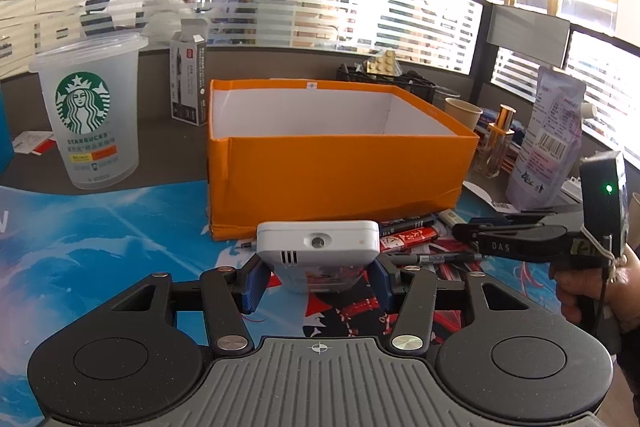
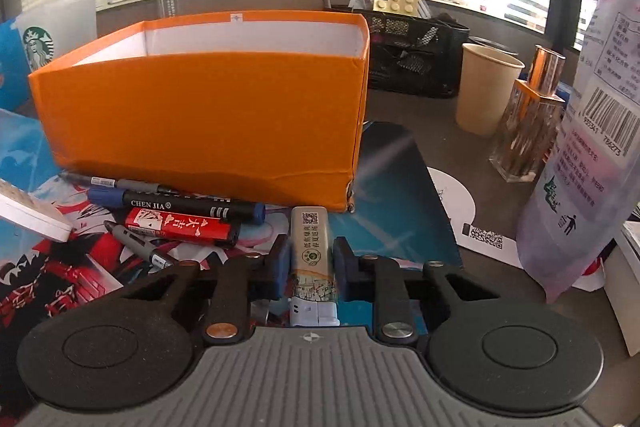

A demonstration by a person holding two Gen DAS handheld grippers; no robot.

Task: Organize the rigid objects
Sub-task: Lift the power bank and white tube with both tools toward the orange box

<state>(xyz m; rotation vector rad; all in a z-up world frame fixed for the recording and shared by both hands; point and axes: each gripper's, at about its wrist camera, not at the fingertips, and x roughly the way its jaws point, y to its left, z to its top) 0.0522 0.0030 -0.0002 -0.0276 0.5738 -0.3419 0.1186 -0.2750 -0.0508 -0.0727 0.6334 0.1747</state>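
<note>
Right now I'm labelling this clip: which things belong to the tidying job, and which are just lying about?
Job: orange box, white device, lighter, markers, red lighter.
Lying about: Starbucks cup, paper cup, perfume bottle, pouch.

We've got a dark grey surface (image 2: 432,115) with a blue printed mat (image 1: 100,239) over its near part. On the mat sit the orange box (image 1: 336,179), some markers (image 2: 188,205) and a red lighter (image 2: 180,227). The Starbucks cup (image 1: 90,115) stands on the bare surface just past the mat's edge.
</note>
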